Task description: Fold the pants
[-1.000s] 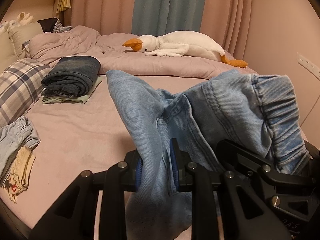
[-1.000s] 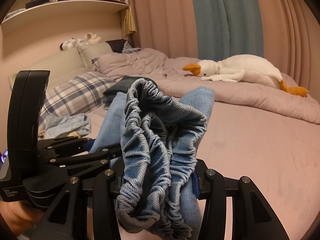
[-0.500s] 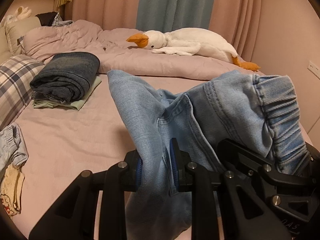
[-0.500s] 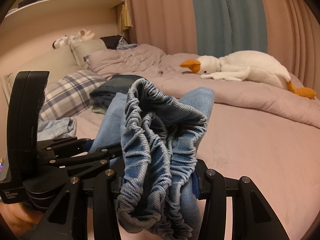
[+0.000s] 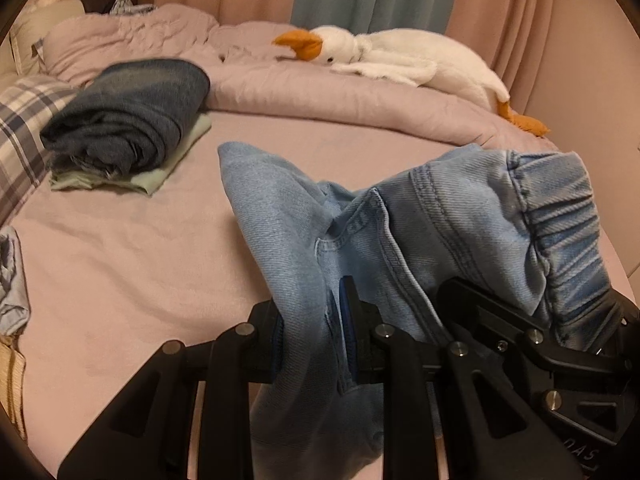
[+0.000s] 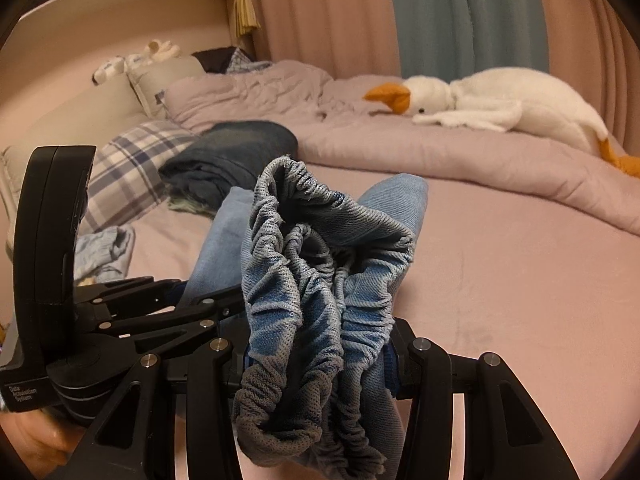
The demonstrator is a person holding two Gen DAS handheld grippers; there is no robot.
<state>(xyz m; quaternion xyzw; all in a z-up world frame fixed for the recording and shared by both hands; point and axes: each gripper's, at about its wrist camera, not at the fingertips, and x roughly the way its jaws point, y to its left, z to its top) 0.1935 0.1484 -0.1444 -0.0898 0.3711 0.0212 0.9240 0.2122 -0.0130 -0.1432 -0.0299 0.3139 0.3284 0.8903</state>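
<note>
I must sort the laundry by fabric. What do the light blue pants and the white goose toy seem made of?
Light blue pants: likely washed cotton denim, matte; twill ribs, topstitched seams and a gathered elastic waistband show. White goose toy: probably synthetic plush; fuzzy, soft surface.

A home bedroom: a wide bed with a mauve sheet (image 5: 120,264), a rumpled mauve duvet (image 5: 320,92) along its far edge, a plaid pillow (image 6: 128,168), a white plush goose (image 6: 500,108), pink and teal curtains (image 6: 440,16).
</note>
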